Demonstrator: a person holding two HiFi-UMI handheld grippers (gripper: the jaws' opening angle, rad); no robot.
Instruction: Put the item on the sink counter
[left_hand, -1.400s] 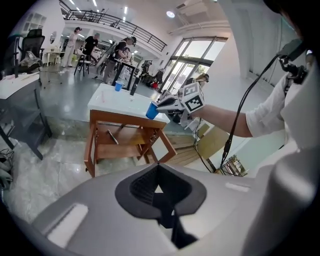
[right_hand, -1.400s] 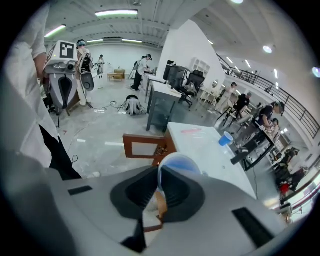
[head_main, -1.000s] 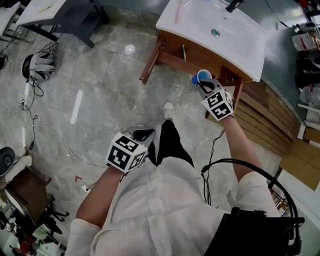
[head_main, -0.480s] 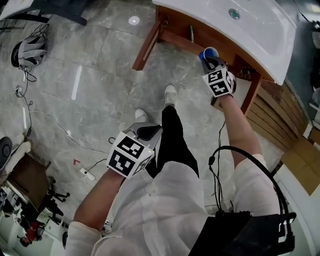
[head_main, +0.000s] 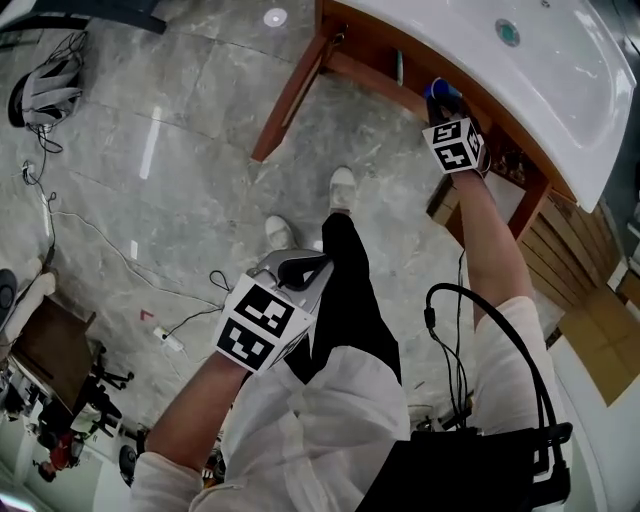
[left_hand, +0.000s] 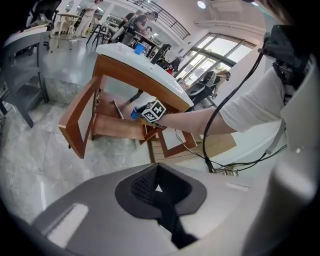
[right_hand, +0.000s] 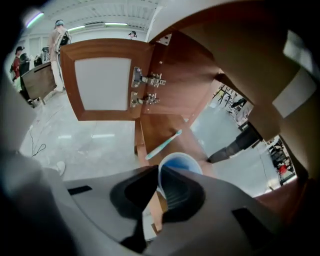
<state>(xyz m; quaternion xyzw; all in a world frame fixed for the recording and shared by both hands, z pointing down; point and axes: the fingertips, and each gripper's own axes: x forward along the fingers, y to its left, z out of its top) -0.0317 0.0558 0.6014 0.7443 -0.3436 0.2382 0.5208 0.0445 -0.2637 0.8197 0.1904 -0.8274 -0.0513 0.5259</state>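
Gripping the blue cup (right_hand: 180, 161) by its rim, the right claw (right_hand: 159, 175) is holding it beneath the white sink desk (head_main: 560, 120), inside the wooden cabinet frame (head_main: 290, 95). The cup is hanging over the lower shelf (right_hand: 155, 125), where a toothbrush (right_hand: 162, 145) is lying. The left claw (left_hand: 158, 189) is hovering by the person's waist with its jaws resting together and carrying nothing. The cabinet door (right_hand: 102, 82) is standing open.

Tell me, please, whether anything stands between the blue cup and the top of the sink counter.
Yes. The right tongs hold the blue cup beneath the white sink counter, above the wooden shelf with the toothbrush, so the counter's own slab is overhead; it likely must come out first.
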